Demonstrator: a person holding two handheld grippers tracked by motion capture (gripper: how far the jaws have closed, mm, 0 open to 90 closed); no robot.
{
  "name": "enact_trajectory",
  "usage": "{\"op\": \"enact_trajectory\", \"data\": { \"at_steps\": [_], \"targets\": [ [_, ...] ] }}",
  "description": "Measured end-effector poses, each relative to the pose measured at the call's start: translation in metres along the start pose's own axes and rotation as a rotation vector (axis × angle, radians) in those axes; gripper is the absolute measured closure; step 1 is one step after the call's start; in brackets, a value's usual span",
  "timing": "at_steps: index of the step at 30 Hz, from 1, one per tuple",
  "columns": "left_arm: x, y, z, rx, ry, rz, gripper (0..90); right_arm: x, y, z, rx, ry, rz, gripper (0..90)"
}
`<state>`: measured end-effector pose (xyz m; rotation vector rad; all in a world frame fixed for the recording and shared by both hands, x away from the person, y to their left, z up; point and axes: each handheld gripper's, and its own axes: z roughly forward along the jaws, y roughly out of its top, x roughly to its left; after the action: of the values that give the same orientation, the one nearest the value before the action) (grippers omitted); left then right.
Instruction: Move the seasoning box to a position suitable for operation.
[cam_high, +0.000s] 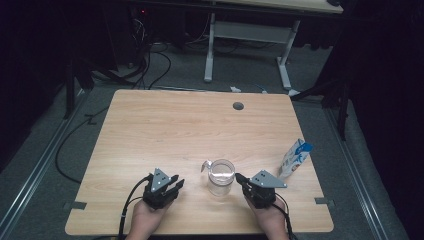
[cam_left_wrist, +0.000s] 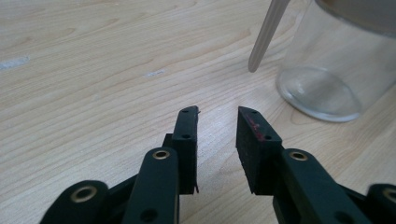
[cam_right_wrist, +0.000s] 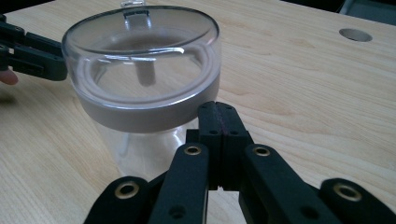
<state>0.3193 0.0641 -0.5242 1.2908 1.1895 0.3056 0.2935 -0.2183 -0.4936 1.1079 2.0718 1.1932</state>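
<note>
You are working in a dim lab: cables (cam_high: 150, 65) trailing at upper left, floor rails (cam_high: 30, 175) flanking the wooden table (cam_high: 165, 125).

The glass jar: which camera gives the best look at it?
The right gripper view: the glass jar sits close up, its clear lid and grey rim plain to see. The high view shows the whole jar small, between the two grippers. The left gripper view catches its lower part at the frame's edge.

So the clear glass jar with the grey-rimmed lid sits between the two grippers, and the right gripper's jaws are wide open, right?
Not quite. The clear glass jar with the grey-rimmed lid does sit between them, but the right gripper has its jaws shut, pads together with nothing between, as the right gripper view shows.
</note>
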Motion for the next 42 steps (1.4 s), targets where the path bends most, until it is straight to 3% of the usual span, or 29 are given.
{"op": "enact_trajectory", "data": {
  "at_steps": [7,10,12,14,17,19,22,23,27,34,35,42],
  "targets": [
    [0.009,0.007,-0.012,-0.044,-0.01,-0.044,67.1,0.007,0.004,0.009,-0.003,0.01,-0.012,90.0],
    [0.01,0.009,-0.016,-0.069,-0.008,-0.039,65.0,0.013,0.006,0.014,-0.001,0.025,-0.023,90.0],
    [0.012,0.01,-0.021,-0.097,-0.016,-0.012,65.5,0.017,0.008,0.017,0.003,0.035,-0.036,89.6],
    [0.013,0.01,-0.023,-0.097,-0.023,-0.015,65.8,0.019,0.008,0.019,0.005,0.035,-0.039,88.1],
    [0.013,0.013,-0.023,-0.065,-0.056,-0.063,65.4,0.014,0.007,0.019,0.006,0.03,-0.033,86.2],
    [0.012,0.014,-0.022,-0.059,-0.058,-0.071,60.9,0.009,0.004,0.017,0.008,0.028,-0.013,83.8],
    [0.008,0.016,-0.021,-0.058,-0.055,-0.052,62.2,0.003,0.001,0.015,0.015,0.031,0.001,82.1],
    [0.003,0.017,-0.019,-0.08,-0.055,-0.027,62.7,-0.001,-0.003,0.013,0.019,0.03,0.012,80.7],
    [-0.005,0.02,-0.015,-0.096,-0.084,-0.005,65.2,-0.006,-0.009,0.009,0.028,0.017,0.021,78.9],
    [-0.017,0.03,-0.003,-0.109,-0.126,-0.004,78.5,-0.011,-0.018,0.003,0.046,-0.006,0.027,76.8],
    [-0.019,0.031,-0.001,-0.105,-0.134,-0.019,79.9,-0.011,-0.018,0.003,0.046,-0.007,0.025,76.1],
    [-0.031,0.041,0.01,-0.106,-0.126,-0.009,87.5,-0.013,-0.018,0.001,0.049,0.007,0.038,75.5]
  ]
}}
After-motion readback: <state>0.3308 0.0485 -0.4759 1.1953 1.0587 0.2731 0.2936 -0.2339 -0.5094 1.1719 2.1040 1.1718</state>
